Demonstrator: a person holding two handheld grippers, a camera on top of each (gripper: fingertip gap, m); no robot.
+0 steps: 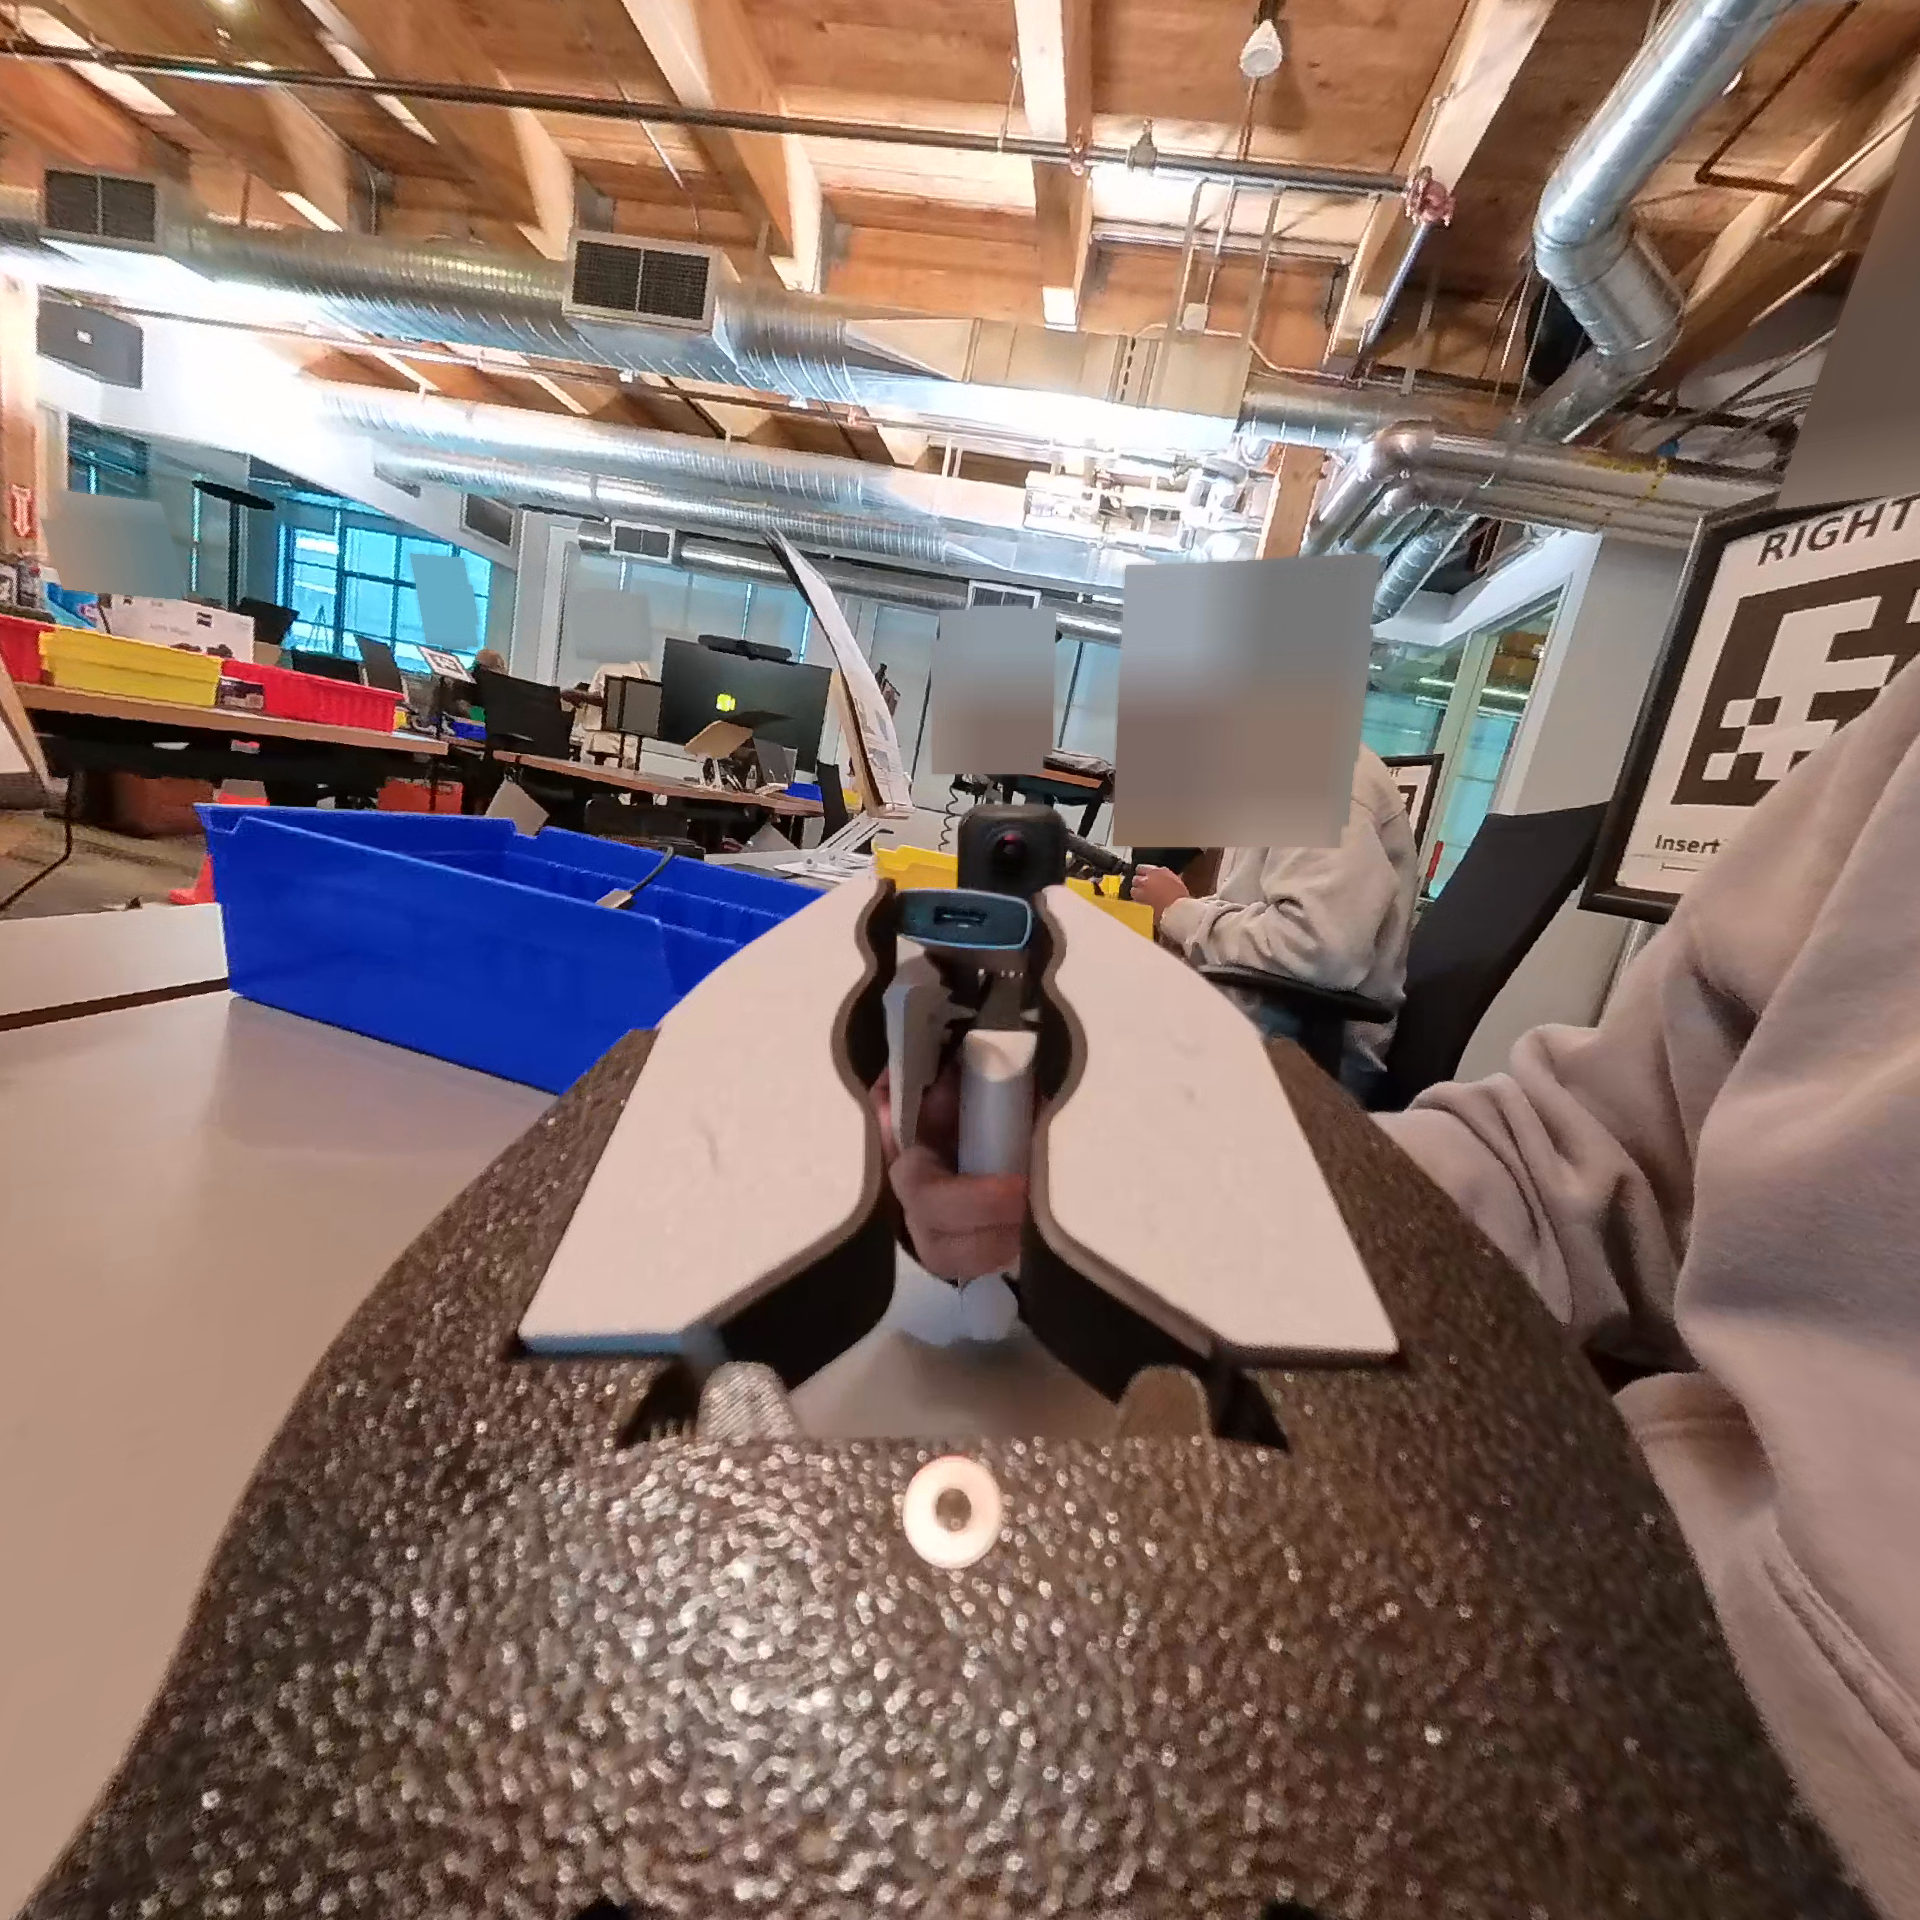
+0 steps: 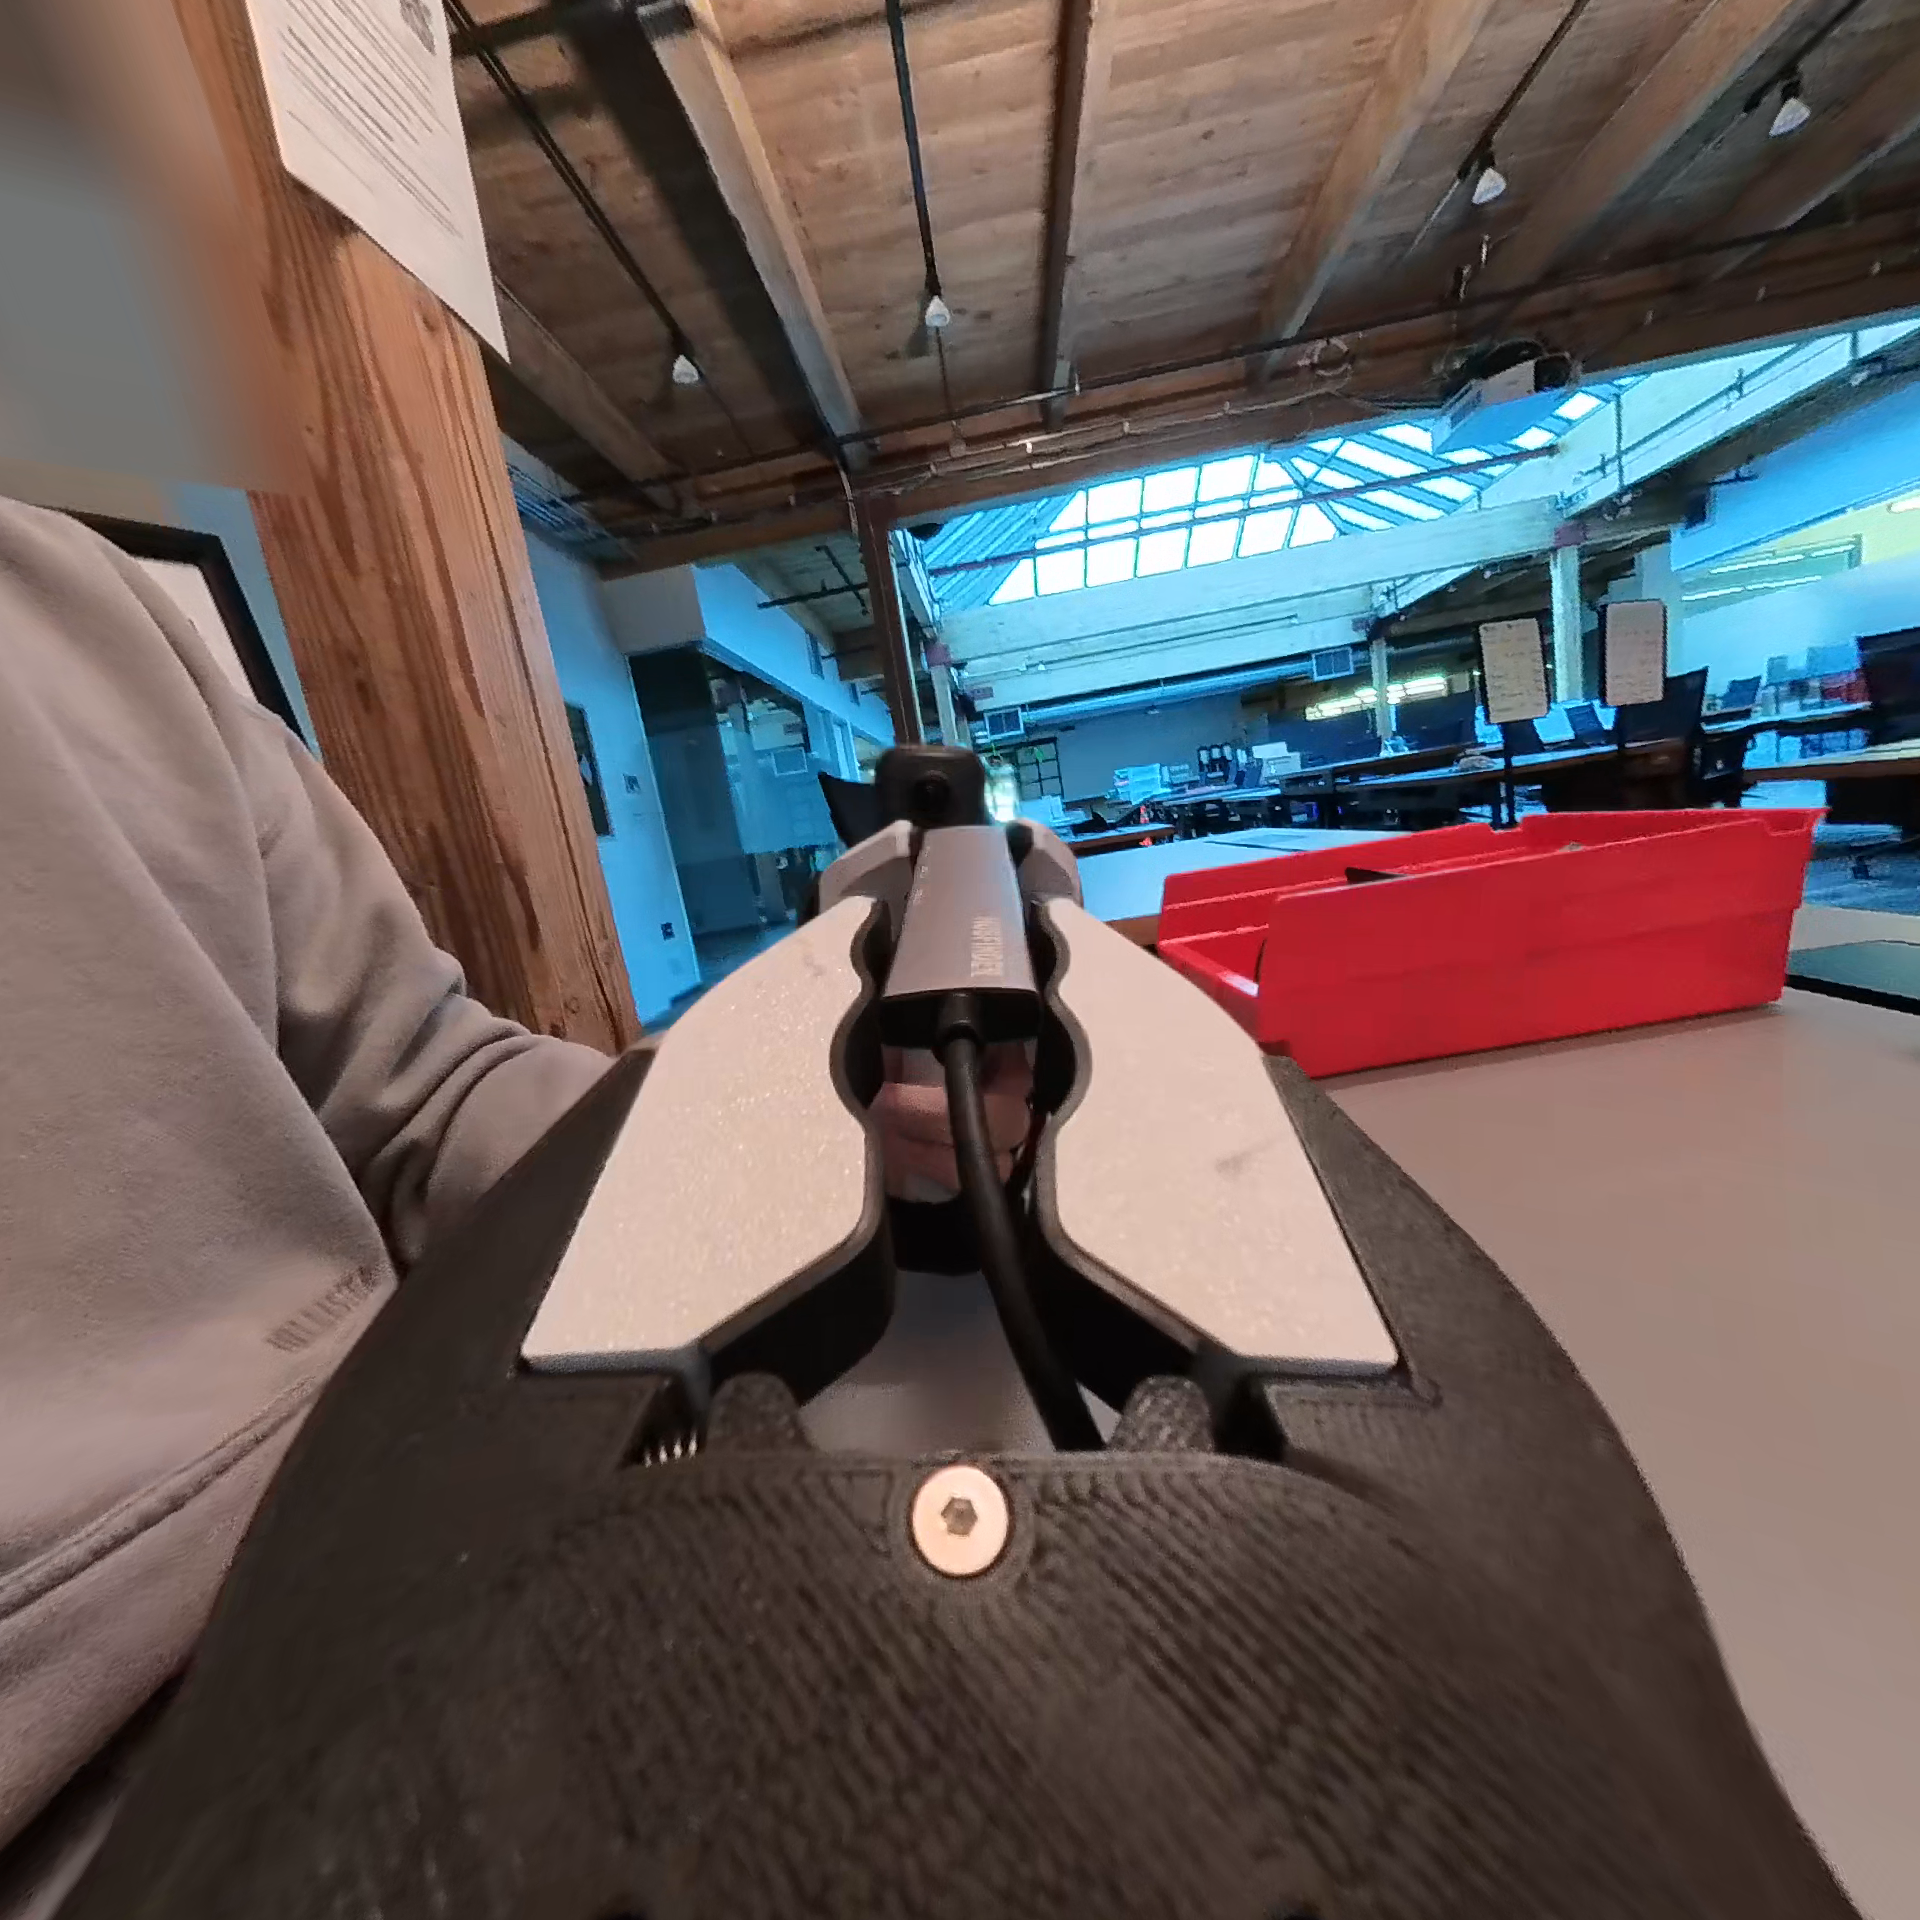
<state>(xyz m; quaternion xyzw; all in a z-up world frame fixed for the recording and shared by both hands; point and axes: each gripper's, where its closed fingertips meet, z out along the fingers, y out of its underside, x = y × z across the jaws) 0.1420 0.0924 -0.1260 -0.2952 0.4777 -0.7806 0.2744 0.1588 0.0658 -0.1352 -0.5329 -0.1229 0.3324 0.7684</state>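
The grey adapter sits right at the tips of your left tool in the left wrist view, with its port end facing back at you. The tool is narrow there, its fingertips on either side of that end, but you cannot tell whether they press on it. Just below, the right tool points straight at you, with a hand behind it. A blue bin stands to the left on the worktop, and your sleeve fills the right edge.

In the right wrist view, your right tool is closed narrow on the adapter's body. The adapter's black cable runs back toward you between the fingers. The adapter's long axis lies along the line joining the two tools, cable end toward the right, port end toward the left tool, whose tips flank the far end. A red bin sits on the worktop to the right.
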